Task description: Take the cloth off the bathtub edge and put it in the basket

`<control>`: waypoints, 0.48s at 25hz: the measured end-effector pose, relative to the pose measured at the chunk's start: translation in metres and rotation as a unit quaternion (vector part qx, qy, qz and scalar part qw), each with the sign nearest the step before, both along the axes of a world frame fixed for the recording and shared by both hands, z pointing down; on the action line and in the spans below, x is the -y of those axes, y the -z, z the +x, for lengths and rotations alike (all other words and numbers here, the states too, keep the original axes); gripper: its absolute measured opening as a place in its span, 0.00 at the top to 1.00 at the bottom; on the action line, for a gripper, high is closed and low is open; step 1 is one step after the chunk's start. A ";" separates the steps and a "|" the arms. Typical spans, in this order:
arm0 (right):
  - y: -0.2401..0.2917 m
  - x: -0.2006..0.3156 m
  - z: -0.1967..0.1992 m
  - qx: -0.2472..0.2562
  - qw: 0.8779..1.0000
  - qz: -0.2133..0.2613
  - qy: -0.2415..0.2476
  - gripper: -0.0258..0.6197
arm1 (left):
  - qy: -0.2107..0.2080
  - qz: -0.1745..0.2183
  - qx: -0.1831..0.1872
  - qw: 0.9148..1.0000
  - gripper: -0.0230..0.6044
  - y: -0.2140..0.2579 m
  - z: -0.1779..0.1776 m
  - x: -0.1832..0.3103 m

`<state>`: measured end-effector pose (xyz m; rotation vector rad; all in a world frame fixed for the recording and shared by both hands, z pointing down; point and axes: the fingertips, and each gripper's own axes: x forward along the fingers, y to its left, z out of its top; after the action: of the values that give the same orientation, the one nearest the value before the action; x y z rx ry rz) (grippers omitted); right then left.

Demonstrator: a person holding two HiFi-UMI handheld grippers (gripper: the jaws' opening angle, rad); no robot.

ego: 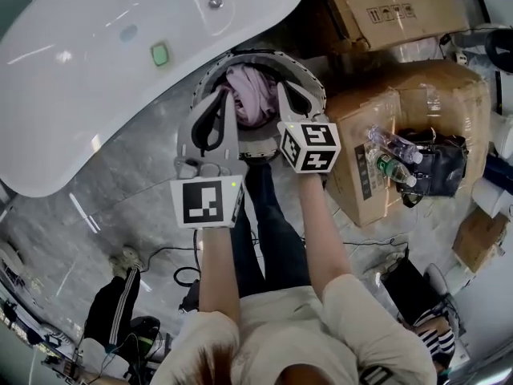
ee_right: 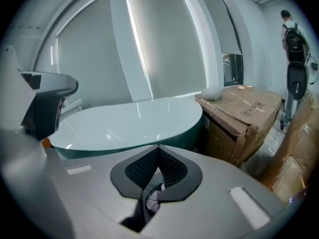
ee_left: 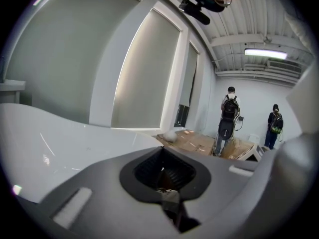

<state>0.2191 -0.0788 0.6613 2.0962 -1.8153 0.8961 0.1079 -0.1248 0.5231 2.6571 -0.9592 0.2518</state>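
Observation:
The pink cloth lies bunched inside the round basket, which stands on the floor beside the white bathtub. My left gripper hangs over the basket's left rim, and its jaws meet with nothing between them. Over the right rim is my right gripper, also shut and empty. In the right gripper view a scrap of the pink cloth shows far below the closed jaws, with the bathtub beyond. The left gripper view looks over the tub's rim toward the windows.
Cardboard boxes stand right of the basket, with water bottles and a black bag on them. Another box sits behind. Cables trail on the floor by a second person's leg. Two people stand far off.

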 end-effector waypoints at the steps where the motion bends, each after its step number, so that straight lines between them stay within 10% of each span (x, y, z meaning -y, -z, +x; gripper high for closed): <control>1: 0.011 0.000 0.001 0.001 1.000 0.005 -0.002 0.96 | -0.001 0.004 -0.002 1.000 0.89 0.007 -0.001 0.000; 12: 0.150 0.001 0.005 -0.019 0.997 0.071 -0.010 0.96 | -0.020 0.062 -0.033 0.997 0.89 0.105 -0.009 0.011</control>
<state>0.2245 -0.0801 0.5109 2.2035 -1.8936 0.7463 0.0989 -0.1354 0.4177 2.7805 -0.9288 0.1158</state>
